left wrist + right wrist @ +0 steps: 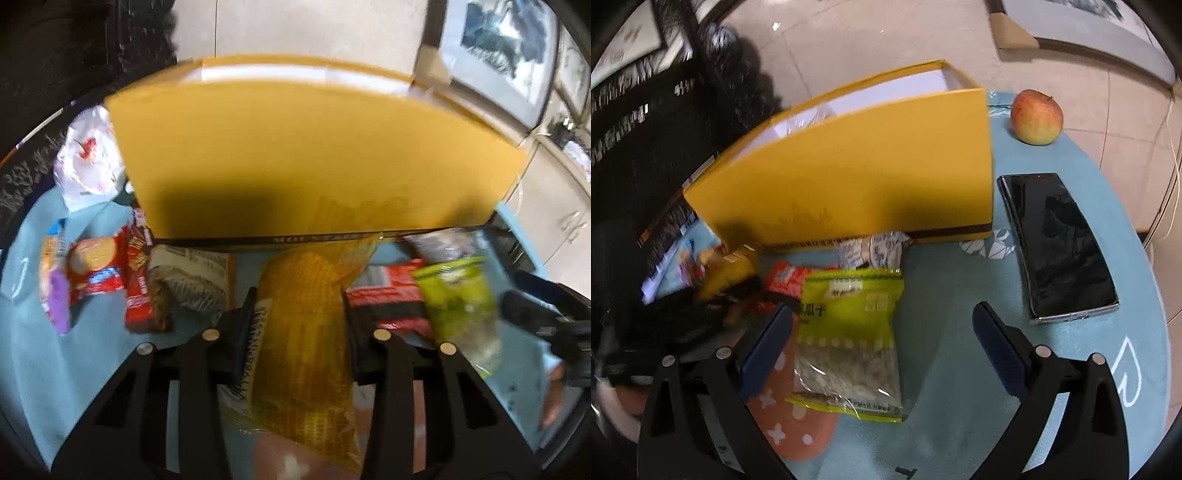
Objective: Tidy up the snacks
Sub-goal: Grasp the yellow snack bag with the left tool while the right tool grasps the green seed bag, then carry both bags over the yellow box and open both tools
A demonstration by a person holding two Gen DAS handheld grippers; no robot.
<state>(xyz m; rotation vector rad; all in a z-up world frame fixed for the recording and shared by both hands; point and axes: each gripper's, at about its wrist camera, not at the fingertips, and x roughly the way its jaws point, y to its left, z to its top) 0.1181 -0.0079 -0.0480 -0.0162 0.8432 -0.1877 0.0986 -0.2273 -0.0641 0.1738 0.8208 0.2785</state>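
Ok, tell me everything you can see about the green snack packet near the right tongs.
The green snack packet is a flat, glossy plastic pouch: lime-green top with a white label and printed characters, clear lower window showing small pale seeds, green strip along the bottom. It looks sealed. It lies flat on the blue tablecloth, partly over an orange star-patterned piece, its upper corner overlapping a red packet. It sits between the open right tongs, close to their left finger; contact is unclear.

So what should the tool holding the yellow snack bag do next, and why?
Probably lift the yellow snack bag up and carry it over the wall of the yellow box. The left tool already pinches the bag on both sides, and the open box stands right behind it on the blue table.
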